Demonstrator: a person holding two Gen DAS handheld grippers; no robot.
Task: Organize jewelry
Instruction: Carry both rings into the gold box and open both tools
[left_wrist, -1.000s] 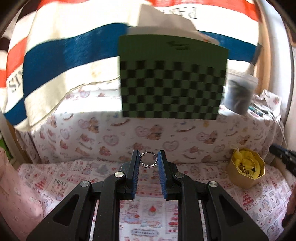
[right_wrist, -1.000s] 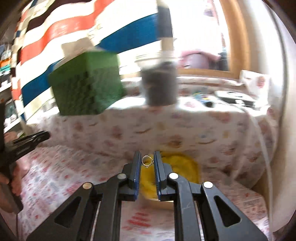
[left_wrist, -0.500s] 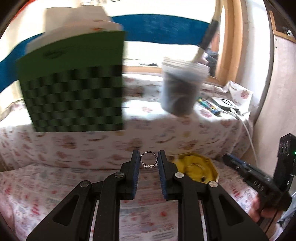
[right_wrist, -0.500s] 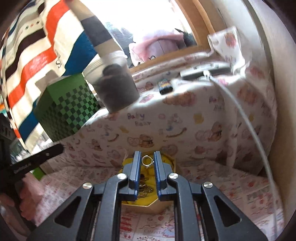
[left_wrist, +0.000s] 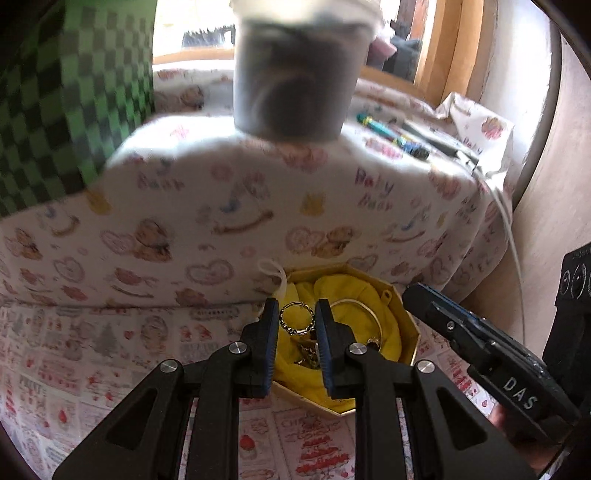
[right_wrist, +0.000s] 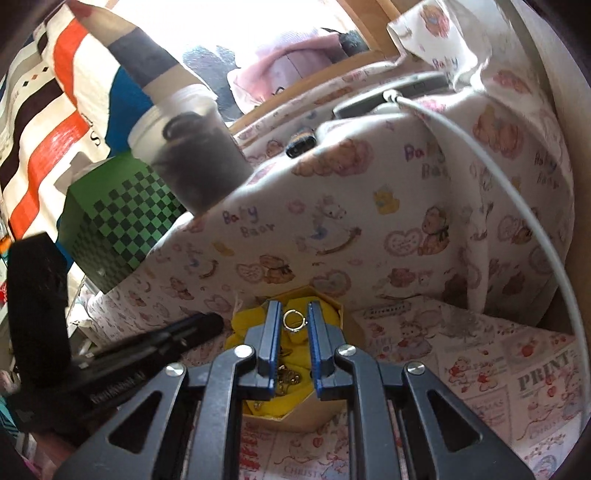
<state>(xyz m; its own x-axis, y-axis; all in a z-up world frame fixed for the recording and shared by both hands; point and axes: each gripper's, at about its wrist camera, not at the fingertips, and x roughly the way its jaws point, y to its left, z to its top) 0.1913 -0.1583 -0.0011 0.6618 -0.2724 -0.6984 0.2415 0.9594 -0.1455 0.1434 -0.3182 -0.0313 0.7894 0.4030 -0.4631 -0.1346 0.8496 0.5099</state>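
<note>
Silver chain ring pinched between left tongs

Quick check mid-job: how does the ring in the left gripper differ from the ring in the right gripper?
The silver ring in the left gripper is silver-toned, with a beaded, chain-like band. The gold ring in the right gripper is gold-toned, with a thin smooth band and a small setting on its lower edge. Both are clamped between blue pads, over the yellow-lined box.

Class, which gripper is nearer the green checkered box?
Left. The left gripper sits between the green checkered box and the right gripper, which is farther off.
</note>
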